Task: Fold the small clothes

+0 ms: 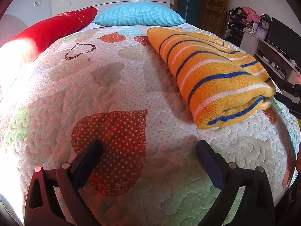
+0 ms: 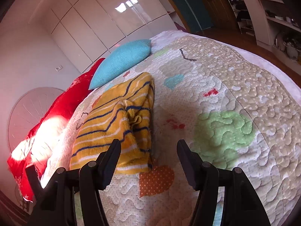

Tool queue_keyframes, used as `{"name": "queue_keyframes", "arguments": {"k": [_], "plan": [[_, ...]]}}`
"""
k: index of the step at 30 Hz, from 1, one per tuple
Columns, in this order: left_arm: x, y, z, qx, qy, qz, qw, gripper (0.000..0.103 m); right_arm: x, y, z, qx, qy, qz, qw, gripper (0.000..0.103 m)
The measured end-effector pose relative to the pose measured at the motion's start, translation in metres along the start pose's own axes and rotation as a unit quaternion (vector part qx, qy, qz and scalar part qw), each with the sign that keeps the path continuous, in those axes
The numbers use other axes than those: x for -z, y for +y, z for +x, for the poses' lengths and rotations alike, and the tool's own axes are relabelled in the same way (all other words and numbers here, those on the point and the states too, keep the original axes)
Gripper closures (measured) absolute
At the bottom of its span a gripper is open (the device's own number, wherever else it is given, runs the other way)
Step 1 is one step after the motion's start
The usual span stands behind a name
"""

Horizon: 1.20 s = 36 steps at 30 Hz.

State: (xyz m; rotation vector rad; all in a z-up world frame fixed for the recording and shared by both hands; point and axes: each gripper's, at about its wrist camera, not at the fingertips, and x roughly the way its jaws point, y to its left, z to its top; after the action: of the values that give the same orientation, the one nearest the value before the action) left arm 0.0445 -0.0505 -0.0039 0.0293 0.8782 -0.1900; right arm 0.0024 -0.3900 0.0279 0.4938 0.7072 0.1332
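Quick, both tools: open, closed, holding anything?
Left tool: open, empty, above the quilt.
Right tool: open, empty, beside the striped garment.

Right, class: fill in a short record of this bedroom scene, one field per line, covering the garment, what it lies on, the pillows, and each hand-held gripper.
garment: yellow striped knit, folded into a bundle
surface: quilted bedspread with heart patches
pillows: blue pillow and red pillow at the head of the bed
left hand-held gripper: open, nothing between its fingers, above the quilt
right hand-held gripper: open, holds nothing, garment's near edge just ahead of its left finger
fold state: garment already folded
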Motion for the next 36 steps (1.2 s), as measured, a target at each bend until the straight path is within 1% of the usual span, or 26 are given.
{"name": "queue_keyframes", "arguments": {"k": [3, 4, 7, 8, 12, 13, 15, 17, 19, 21, 24, 29, 36], "plan": [[0.0, -0.001, 0.0, -0.005, 0.0, 0.001, 1.0, 0.002, 0.024, 0.011, 0.0, 0.073, -0.003, -0.038, 0.997, 0.033], [0.0, -0.001, 0.0, -0.007, 0.0, 0.002, 1.0, 0.001, 0.031, 0.011, -0.001, 0.087, -0.004, -0.044, 0.995, 0.033], [0.0, -0.002, 0.001, -0.014, 0.004, 0.003, 0.9999, 0.0, 0.045, 0.01, -0.011, 0.1, -0.016, -0.056, 0.993, 0.032], [0.0, -0.003, 0.001, -0.018, 0.007, 0.002, 0.9998, 0.0, 0.049, 0.01, -0.015, 0.105, -0.018, -0.061, 0.992, 0.029], [0.0, -0.009, -0.003, -0.041, 0.017, -0.017, 0.9989, 0.0, 0.06, 0.015, -0.018, 0.13, -0.013, -0.097, 0.987, 0.028], [0.001, -0.01, -0.005, -0.039, 0.016, -0.027, 0.9988, 0.0, 0.063, 0.017, -0.018, 0.137, -0.013, -0.108, 0.985, 0.028], [0.004, -0.014, -0.009, -0.021, 0.014, -0.042, 0.9988, 0.0, 0.067, 0.022, -0.016, 0.149, -0.009, -0.128, 0.981, 0.024], [0.007, -0.024, -0.012, -0.02, 0.014, -0.035, 0.9991, 0.0, 0.071, 0.025, -0.013, 0.158, -0.009, -0.143, 0.977, 0.022], [0.01, -0.033, -0.011, -0.031, 0.015, -0.021, 0.9992, 0.0, 0.074, 0.027, -0.01, 0.17, -0.012, -0.154, 0.973, 0.02], [0.013, -0.035, -0.011, -0.041, 0.011, -0.023, 0.9988, 0.0, 0.078, 0.031, -0.007, 0.181, -0.015, -0.163, 0.97, 0.018], [0.017, -0.035, -0.011, -0.044, 0.002, -0.03, 0.9986, 0.0, 0.08, 0.033, -0.005, 0.193, -0.017, -0.169, 0.966, 0.017], [0.019, -0.037, -0.011, -0.053, -0.004, -0.028, 0.9982, 0.0, 0.08, 0.034, -0.004, 0.201, -0.014, -0.168, 0.965, 0.015], [0.02, -0.036, -0.012, -0.055, -0.004, -0.032, 0.998, 0.0, 0.083, 0.036, -0.003, 0.209, -0.019, -0.168, 0.963, 0.014]]}}
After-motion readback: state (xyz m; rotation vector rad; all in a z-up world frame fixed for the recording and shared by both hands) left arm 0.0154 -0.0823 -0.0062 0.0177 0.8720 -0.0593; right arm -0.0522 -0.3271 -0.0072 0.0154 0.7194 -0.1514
